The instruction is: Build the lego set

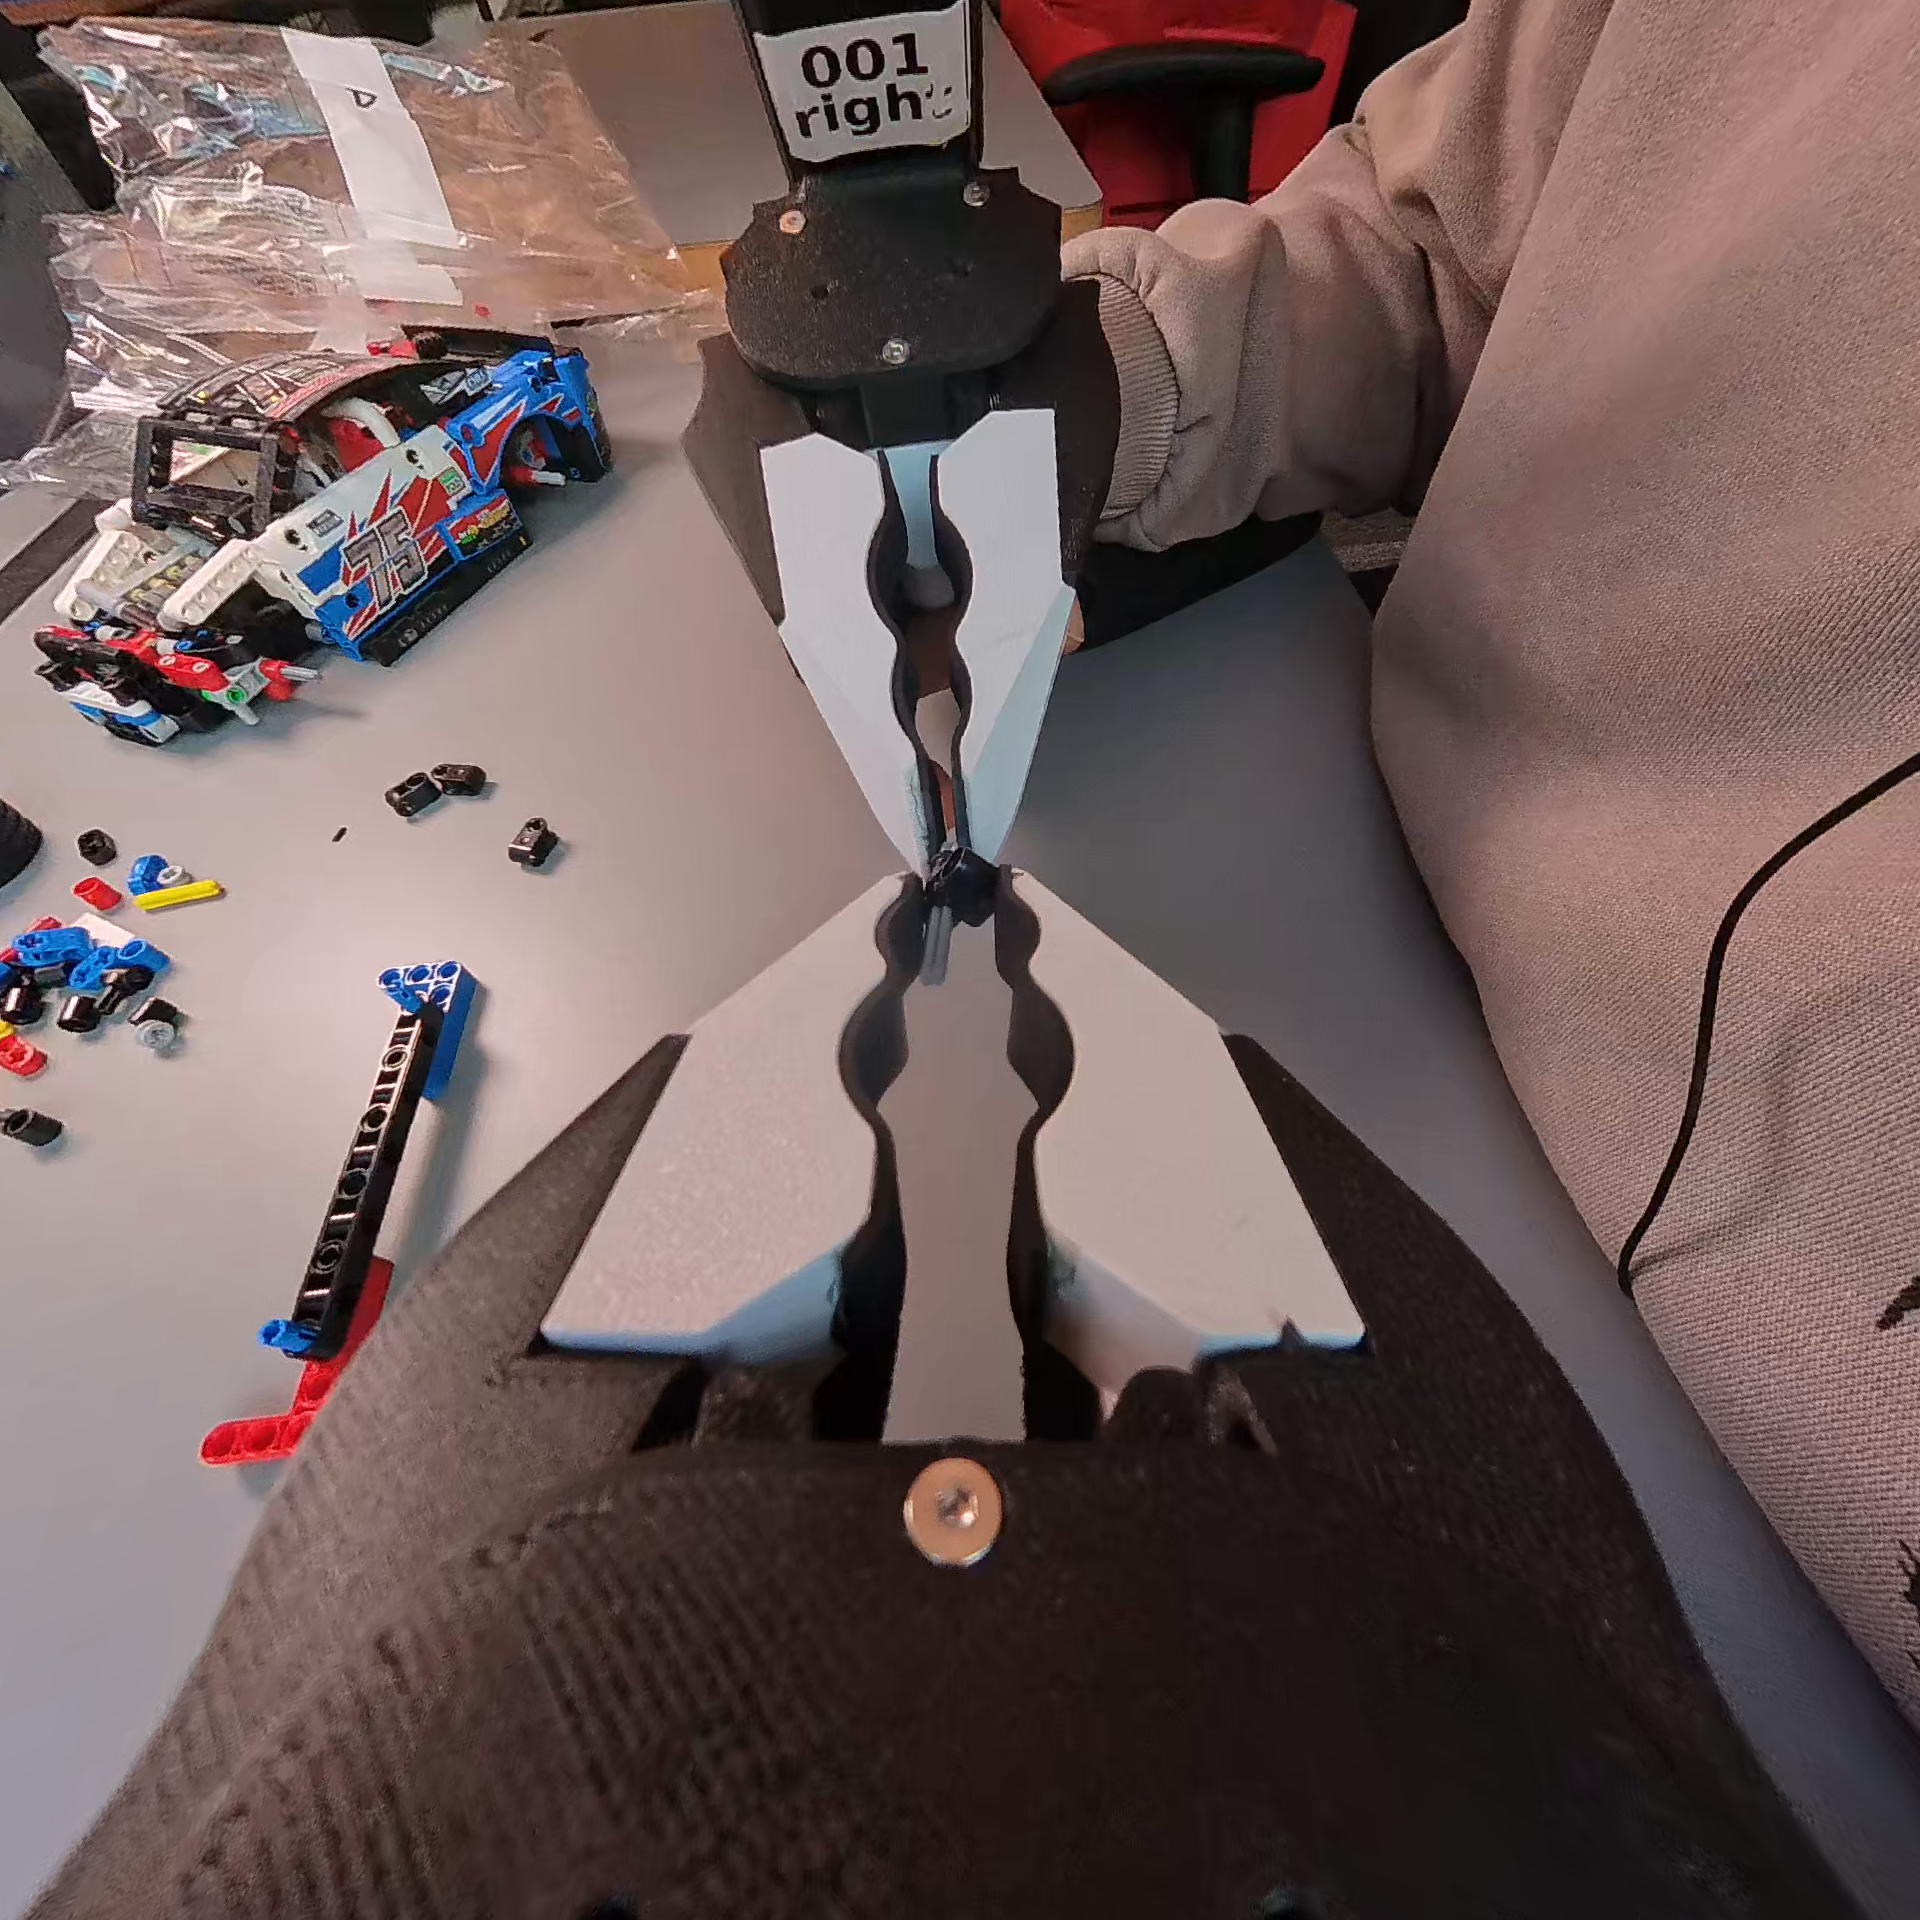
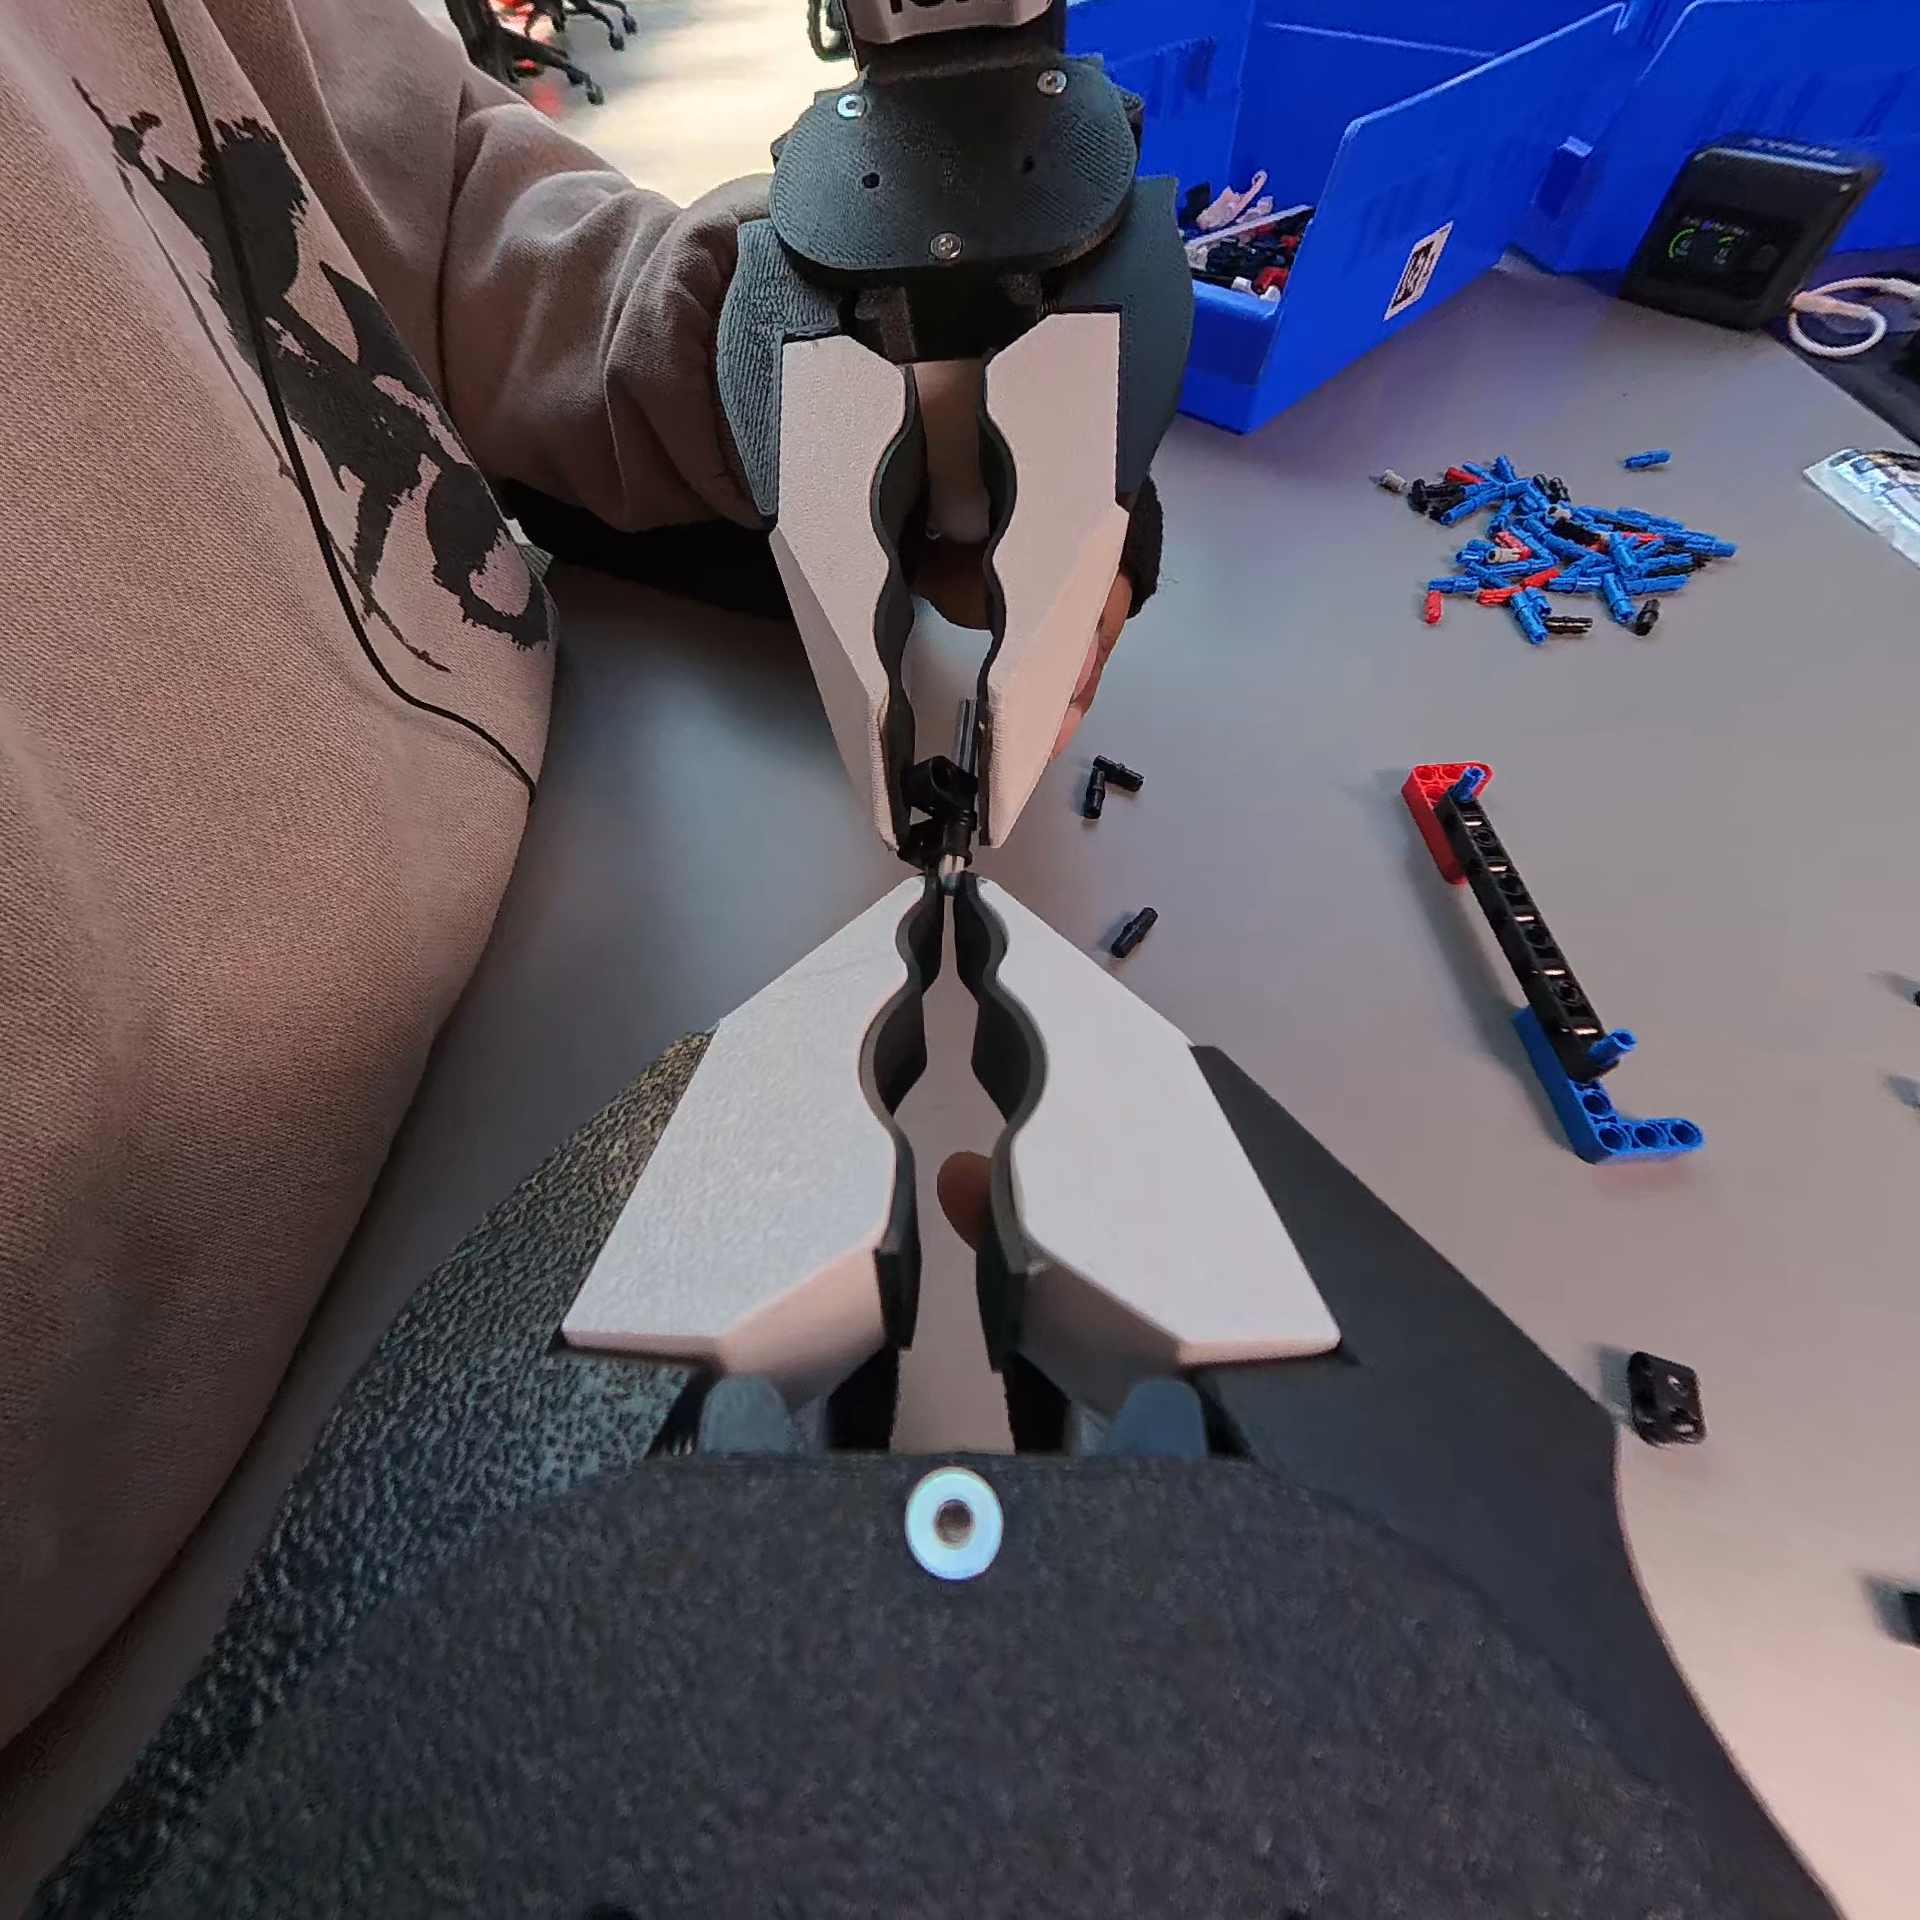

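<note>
My two grippers meet tip to tip above the grey table (image 1: 665, 935). My left gripper (image 1: 954, 883) is shut on a small black connector (image 1: 961, 875) with a dark axle (image 1: 935, 948) running back between its fingers. In the right wrist view the left gripper (image 2: 940, 821) comes in from the top, holding the connector (image 2: 938, 788). My right gripper (image 2: 948, 883) is shut on a thin pin (image 2: 949, 868) whose end touches the connector. The right gripper also shows in the left wrist view (image 1: 954, 844). A partly built blue, white and red race car (image 1: 343, 520) stands at the far left.
A black beam with blue and red angled pieces (image 1: 374, 1153) lies on the table (image 2: 1527, 935). Loose parts (image 1: 83, 966), black connectors (image 1: 436, 784) and a pile of blue pins (image 2: 1558, 540) lie around. Plastic bags (image 1: 312, 177) and blue bins (image 2: 1403, 208) stand behind. A person's sleeve (image 1: 1558, 520) is close. My two grippers' fingertips are within a few centimetres of each other.
</note>
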`<state>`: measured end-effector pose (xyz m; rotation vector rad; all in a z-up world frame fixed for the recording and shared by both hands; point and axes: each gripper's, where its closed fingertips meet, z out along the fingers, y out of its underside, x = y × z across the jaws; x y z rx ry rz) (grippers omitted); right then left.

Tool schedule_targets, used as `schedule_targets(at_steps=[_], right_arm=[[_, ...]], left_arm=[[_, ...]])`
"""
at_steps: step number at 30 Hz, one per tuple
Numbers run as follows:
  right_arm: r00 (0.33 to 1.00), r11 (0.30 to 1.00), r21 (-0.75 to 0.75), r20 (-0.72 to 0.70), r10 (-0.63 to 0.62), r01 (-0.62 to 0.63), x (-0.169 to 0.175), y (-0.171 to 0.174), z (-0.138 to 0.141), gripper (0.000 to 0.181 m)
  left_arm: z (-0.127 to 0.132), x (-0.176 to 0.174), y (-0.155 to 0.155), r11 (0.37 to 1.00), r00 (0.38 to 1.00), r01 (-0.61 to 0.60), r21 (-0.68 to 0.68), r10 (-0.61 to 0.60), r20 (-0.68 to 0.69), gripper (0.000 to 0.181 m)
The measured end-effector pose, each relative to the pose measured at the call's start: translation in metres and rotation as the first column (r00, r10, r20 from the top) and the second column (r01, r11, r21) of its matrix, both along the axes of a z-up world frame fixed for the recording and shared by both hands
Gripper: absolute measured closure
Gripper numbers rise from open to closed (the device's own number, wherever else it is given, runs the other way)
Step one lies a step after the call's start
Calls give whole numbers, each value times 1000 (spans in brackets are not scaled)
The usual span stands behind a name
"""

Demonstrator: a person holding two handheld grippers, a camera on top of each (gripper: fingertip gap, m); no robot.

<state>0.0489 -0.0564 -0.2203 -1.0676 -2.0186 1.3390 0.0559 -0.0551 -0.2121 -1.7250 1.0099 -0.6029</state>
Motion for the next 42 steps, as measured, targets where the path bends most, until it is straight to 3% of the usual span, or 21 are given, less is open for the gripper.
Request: schedule_targets(at_steps=[9,11,13,16,19,27,29,36,42], right_arm=[[1000,1000,-15,5,3,-3,1,0,0,180],[999,1000,27,37,-15,14,5,9,-9,181],[999,998,-56,6,-41,42,6,17,1,181],[994,998,20,-90,-59,61,-13,6,16,181],[990,997,3,-115,-80,81,-11,16,22,165],[981,994,46,-170,-93,102,-11,13,26,169],[979,992,66,-179,-93,107,-12,12,27,179],[987,973,193,-126,-101,124,-12,15,13,180],[998,988,145,-44,-52,58,-9,9,1,180]], left_arm=[[-1,-2,-2,1000,1000,-1,-15,1,0,169],[-2,-15,0,999,999,-46,-23,45,-10,170],[9,-26,-1,996,991,-65,-60,72,116,170],[5,-5,1,998,996,-34,-58,39,81,170],[12,-12,9,992,981,-69,-107,87,173,171],[31,-11,12,983,917,-40,-179,108,383,171],[30,-9,12,982,919,-41,-182,108,379,171],[18,-7,14,978,948,-75,-193,131,290,170],[4,-10,8,995,995,-77,-67,80,56,161]])
